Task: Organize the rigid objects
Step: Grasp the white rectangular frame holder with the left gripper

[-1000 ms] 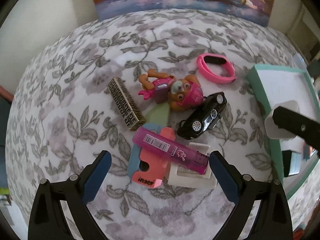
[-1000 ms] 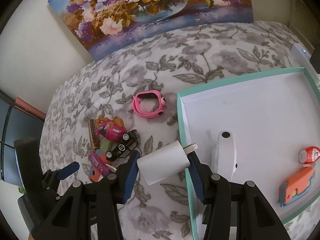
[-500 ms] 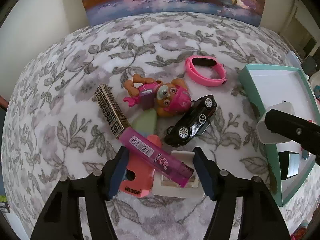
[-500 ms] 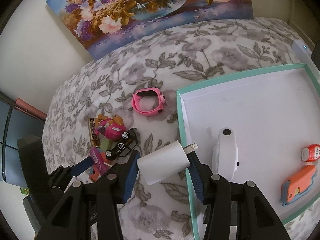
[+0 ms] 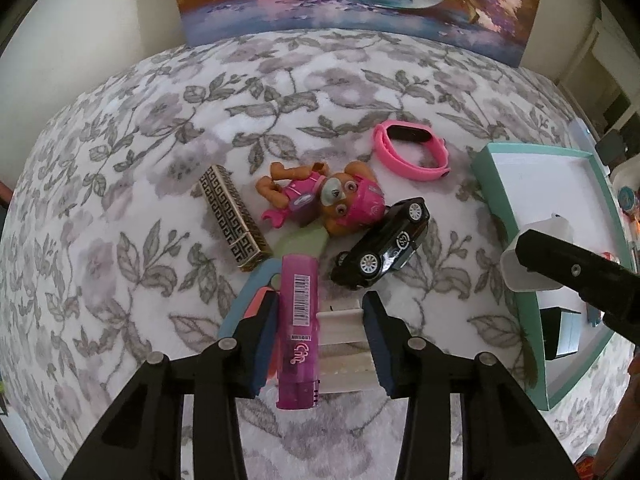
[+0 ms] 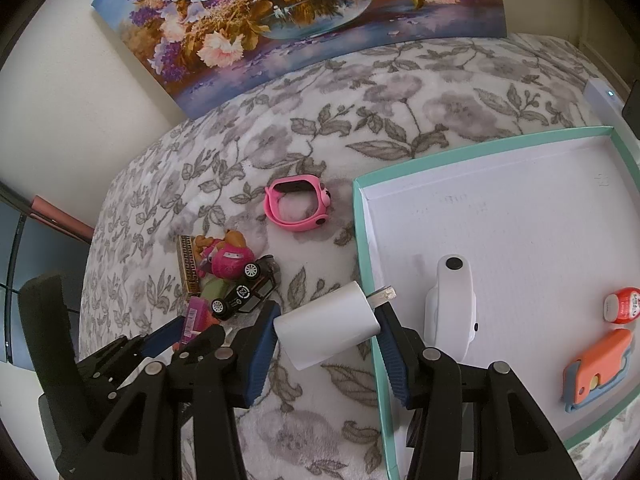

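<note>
On the flowered blanket (image 5: 168,184), the left tongs (image 5: 318,340) have just been closing around a see-through pink lighter (image 5: 299,332) and a white plastic block (image 5: 344,344); whether both pads press, I cannot tell. Right tongs (image 6: 326,330) squeeze a white charger plug (image 6: 328,326).

The right gripper (image 6: 326,330) clamped a white rounded charger block (image 6: 326,326), its metal plug tip just over the left rim of the shallow teal-edged white tray (image 6: 362,240). Inside the tray lay a white oblong device (image 6: 452,304), a small red-and-white round item (image 6: 622,305) and an orange-and-blue holder (image 6: 598,370). Left of the tray lay a pink wristband (image 6: 298,208), a black toy car (image 6: 246,290) and, possibly closing on a magenta lighter (image 6: 192,318), the left gripper (image 6: 176,336).
</note>
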`<state>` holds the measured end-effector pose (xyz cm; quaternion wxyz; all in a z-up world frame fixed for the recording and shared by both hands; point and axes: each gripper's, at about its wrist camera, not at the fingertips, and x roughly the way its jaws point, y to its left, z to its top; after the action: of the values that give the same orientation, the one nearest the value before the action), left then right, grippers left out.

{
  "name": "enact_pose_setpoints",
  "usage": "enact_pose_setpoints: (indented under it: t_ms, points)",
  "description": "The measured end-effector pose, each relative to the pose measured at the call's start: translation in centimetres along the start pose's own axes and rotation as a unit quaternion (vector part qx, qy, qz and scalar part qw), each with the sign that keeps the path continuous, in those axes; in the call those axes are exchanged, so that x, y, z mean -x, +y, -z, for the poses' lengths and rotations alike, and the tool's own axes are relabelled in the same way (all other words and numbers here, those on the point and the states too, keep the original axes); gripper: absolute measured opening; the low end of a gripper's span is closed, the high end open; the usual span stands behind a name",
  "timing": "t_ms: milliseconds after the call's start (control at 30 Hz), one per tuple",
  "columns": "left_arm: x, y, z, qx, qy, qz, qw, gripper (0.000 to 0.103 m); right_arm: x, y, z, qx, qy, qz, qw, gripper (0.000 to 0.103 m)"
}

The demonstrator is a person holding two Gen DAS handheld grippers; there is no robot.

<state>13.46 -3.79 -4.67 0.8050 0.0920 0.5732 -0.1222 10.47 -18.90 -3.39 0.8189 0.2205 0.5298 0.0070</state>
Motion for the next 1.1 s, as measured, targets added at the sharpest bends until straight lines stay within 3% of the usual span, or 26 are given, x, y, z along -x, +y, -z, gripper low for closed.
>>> enact_pose_setpoints:
  t_ms: [100,133,167,200,400,800,900,933,1033,1100]
  points:
    - [0.7,0.4,-0.1,0.009,-0.009,0.002,0.9999,0.037,0.0,0.0,0.0,0.0,0.0,0.0,1.0,0.052]
    - [1.0,0.6,-0.1,0.013,-0.012,0.001,0.9998,0.029,0.0,0.0,0.0,0.0,0.0,0.0,1.0,0.052]
    - [1.1,0.8,-0.2,0.016,-0.013,0.002,0.9998,0.007,0.0,0.0,0.0,0.001,0.0,0.0,1.0,0.052]
    - [1.2,0.9,-0.2,0.021,-0.014,0.002,0.9997,0.005,0.0,0.0,0.0,0.0,0.0,0.0,1.0,0.052]
    - [0.3,1.3,0.0,0.03,0.009,-0.001,0.9995,0.005,0.1,0.0,0.0,0.001,0.0,0.0,1.0,0.052]
    - [2.1,1.1,0.3,0.03,0.005,0.001,0.9995,0.005,0.5,0.0,0.7,0.0,0.004,0.005,1.0,0.052]
    - [1.9,0.4,0.5,0.023,0.014,-0.002,0.9997,0.008,1.0,0.1,1.3,0.002,0.004,0.007,1.0,0.052]
    - [1.8,0.2,0.6,0.021,0.016,-0.002,0.9996,0.013,1.1,0.2,1.5,0.003,0.004,0.007,1.0,0.052]
    - [1.7,-0.5,0.9,0.014,0.023,-0.002,0.9996,0.044,1.5,0.0,1.9,0.0,0.006,0.007,1.0,0.052]
    - [1.6,-1.0,1.0,0.007,0.024,0.001,0.9997,0.046,1.9,-0.1,2.2,-0.002,0.005,0.008,1.0,0.052]
